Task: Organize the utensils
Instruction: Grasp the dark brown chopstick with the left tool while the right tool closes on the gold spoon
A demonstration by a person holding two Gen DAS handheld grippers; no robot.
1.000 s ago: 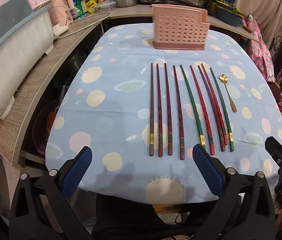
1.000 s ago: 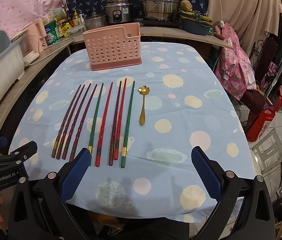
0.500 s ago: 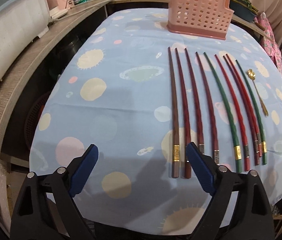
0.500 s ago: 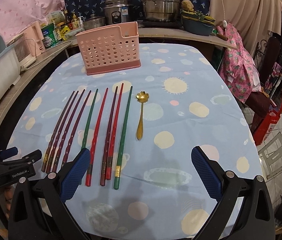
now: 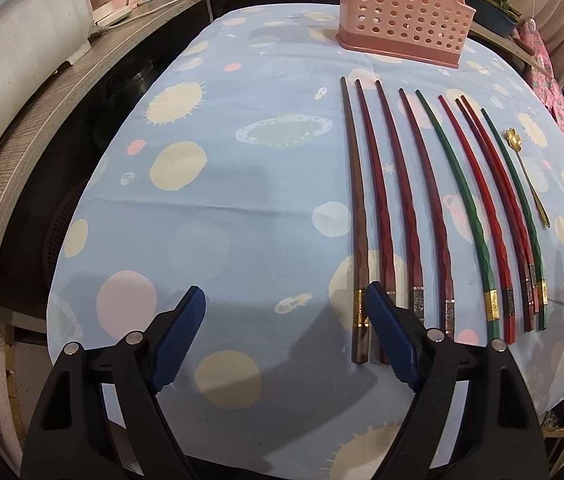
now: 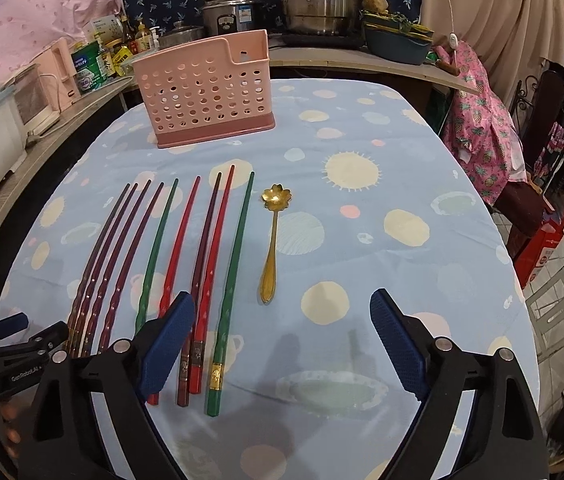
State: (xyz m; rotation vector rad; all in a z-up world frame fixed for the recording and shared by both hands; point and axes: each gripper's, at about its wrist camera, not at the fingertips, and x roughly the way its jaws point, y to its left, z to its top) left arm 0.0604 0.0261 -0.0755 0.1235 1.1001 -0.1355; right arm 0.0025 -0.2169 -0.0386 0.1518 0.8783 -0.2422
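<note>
Several chopsticks lie side by side on the spotted blue tablecloth (image 5: 209, 208): brown and dark red ones (image 5: 382, 216) on the left, green and red ones (image 6: 229, 280) on the right. A gold flower spoon (image 6: 271, 240) lies to their right. A pink perforated holder (image 6: 205, 92) stands at the far end. My left gripper (image 5: 285, 292) hangs low over the near ends, jaws closing on nothing, its right pad (image 5: 392, 336) beside the leftmost brown chopstick (image 5: 356, 240). My right gripper (image 6: 282, 296) is also closing. The rightmost chopsticks and the spoon's handle tip lie under its gap, and the pads touch nothing.
A curved wooden counter (image 5: 41, 128) with a white bin runs along the left. Pots, a rice cooker and bottles (image 6: 233, 12) stand behind the table. A chair draped in pink cloth (image 6: 482, 128) stands at the right. The left gripper (image 6: 37, 326) shows at the right view's lower left.
Both grippers have dropped and moved in toward the chopsticks' near ends. Their jaws have narrowed slightly. The chopsticks, spoon and holder have not moved.
</note>
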